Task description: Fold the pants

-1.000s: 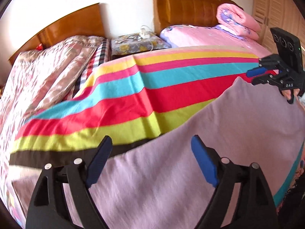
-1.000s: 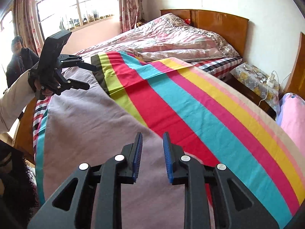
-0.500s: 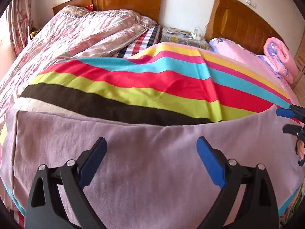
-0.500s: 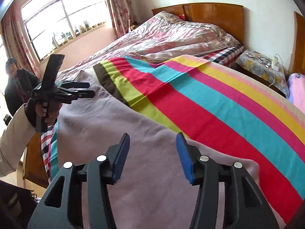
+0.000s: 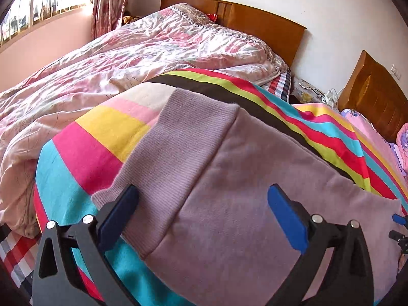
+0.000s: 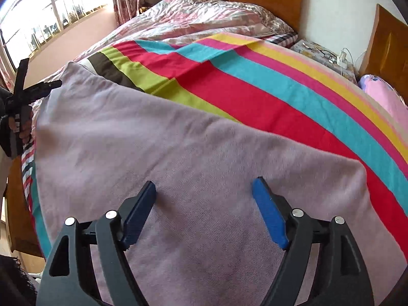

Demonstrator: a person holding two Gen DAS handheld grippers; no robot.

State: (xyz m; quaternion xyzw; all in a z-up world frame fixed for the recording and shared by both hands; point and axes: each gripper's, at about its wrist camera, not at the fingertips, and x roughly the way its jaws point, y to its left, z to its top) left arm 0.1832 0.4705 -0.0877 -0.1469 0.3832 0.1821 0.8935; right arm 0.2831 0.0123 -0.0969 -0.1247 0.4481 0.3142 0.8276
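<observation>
While the lilac pants (image 5: 255,204) lie flat along the near edge of the striped blanket (image 5: 84,158), both grippers — left gripper (image 5: 204,216), right gripper (image 6: 204,211) — have just been opening and hang spread above the cloth, pinching nothing.

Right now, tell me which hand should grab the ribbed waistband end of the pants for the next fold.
Left. The left gripper hangs with open jaws right over the ribbed waistband of the pants. The right gripper, jaws just opened and empty, sits over the opposite end.
</observation>
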